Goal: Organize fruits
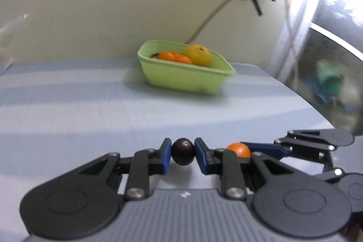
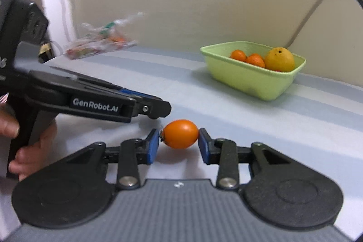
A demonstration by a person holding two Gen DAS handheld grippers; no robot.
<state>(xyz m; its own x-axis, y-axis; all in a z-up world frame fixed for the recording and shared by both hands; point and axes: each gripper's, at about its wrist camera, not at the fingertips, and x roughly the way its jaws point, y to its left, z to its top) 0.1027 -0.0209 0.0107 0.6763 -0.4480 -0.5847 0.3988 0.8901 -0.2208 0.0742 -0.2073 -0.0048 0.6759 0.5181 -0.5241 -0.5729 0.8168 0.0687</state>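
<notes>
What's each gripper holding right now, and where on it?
Left gripper: small dark purple round fruit, pinched across its middle. Right gripper: small orange oval fruit, pads at its two ends.

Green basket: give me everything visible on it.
The green basket is a pale lime, plastic-looking rectangular tub with rounded corners, a rolled rim and fine ribbing on the inner walls. It sits upright on the striped blue cloth near the wall, apart from both grippers. Inside are two small orange fruits and a larger yellow-orange fruit rising above the rim. Something red shows low beside the large fruit; too little is visible to identify it.
</notes>
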